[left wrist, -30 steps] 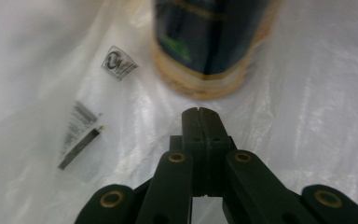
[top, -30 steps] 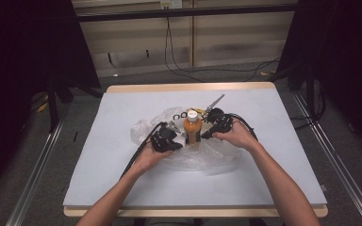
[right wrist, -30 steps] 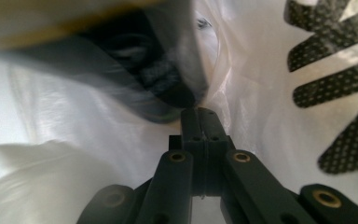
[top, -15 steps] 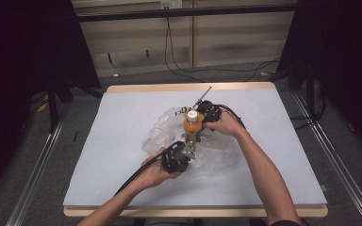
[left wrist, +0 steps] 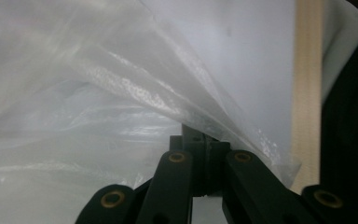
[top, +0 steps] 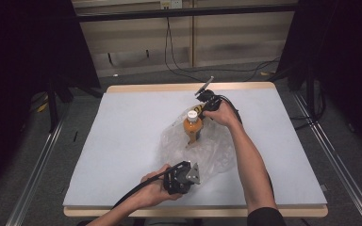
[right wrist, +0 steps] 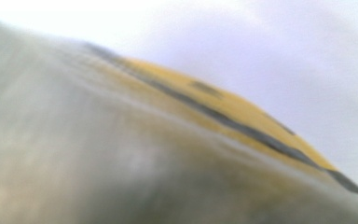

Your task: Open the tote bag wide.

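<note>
An orange bottle (top: 193, 129) with a white cap stands upright inside a crumpled clear plastic bag (top: 207, 150) at mid table. Near the front edge, my left gripper (top: 199, 175) is shut on the bag's near edge. In the left gripper view its jaws (left wrist: 200, 140) meet on the film (left wrist: 98, 93), which stretches away from them. My right gripper (top: 201, 107) is just behind and right of the cap, against the bag's far edge. The right gripper view is a blur of film over the bottle's yellow label (right wrist: 242, 116). Its jaws are hidden there, so what they grip I cannot tell.
The table has a pale blue-grey top (top: 122, 141) and a wooden rim (top: 151, 88). Black cables trail from both grippers. The surroundings are dark, with metal rails on the floor at left and right.
The left gripper has pulled back toward the front edge, drawing the bag's near side with it. The right gripper has shifted a little farther away. The bottle has stayed upright in place.
</note>
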A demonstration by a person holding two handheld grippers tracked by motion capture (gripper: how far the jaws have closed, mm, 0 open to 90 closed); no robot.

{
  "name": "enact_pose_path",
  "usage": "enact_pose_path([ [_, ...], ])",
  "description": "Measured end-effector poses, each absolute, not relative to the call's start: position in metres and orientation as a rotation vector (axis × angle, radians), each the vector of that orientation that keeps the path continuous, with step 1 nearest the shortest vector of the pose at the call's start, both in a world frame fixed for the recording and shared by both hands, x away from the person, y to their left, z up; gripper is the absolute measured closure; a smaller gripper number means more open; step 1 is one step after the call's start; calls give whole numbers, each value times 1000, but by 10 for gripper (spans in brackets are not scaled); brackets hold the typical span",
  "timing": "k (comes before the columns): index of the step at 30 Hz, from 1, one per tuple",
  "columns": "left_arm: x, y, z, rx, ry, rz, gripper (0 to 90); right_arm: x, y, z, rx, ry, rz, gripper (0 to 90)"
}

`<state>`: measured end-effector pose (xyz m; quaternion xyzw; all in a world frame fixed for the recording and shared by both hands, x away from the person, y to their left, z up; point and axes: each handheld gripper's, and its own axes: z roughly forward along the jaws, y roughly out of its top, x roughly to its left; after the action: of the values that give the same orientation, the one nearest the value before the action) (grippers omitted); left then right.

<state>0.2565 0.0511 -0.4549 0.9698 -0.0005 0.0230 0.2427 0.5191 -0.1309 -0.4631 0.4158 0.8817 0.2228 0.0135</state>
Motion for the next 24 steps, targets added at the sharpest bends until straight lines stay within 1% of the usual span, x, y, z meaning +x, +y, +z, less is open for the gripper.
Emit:
enact_pose_path([
  [1, 256, 51, -454, 2661, -34, 62, 900, 521, -132, -463, 1305, 2724, 676, 900],
  [2, 252, 51, -455, 2646, 2, 54, 900, 523, -133, -463, 1317, 2704, 668, 900],
  [4, 251, 51, -454, 2663, -48, 50, 900, 526, -135, -463, 1334, 2683, 656, 900],
  [5, 248, 51, -455, 2647, -24, 42, 900, 527, -135, -462, 1347, 2666, 632, 900],
  [6, 248, 52, -453, 2665, -60, 42, 900, 528, -134, -463, 1351, 2654, 628, 900],
  [8, 245, 51, -454, 2653, -46, 19, 900, 530, -134, -463, 1361, 2604, 601, 900],
  [9, 247, 52, -453, 2672, -82, 12, 900, 531, -136, -463, 1380, 2578, 604, 900],
  [11, 249, 52, -454, 2649, -49, -12, 900, 531, -137, -464, 1422, 2546, 624, 900],
  [15, 254, 53, -454, 2640, -21, -31, 900, 527, -136, -462, 1367, 2580, 600, 900],
  [19, 267, 56, -451, 2605, 40, -24, 900, 516, -141, -456, 1321, 2596, 756, 900],
  [24, 288, 67, -442, 2521, 133, -41, 900, 495, -156, -438, 1280, 2545, 981, 900],
])
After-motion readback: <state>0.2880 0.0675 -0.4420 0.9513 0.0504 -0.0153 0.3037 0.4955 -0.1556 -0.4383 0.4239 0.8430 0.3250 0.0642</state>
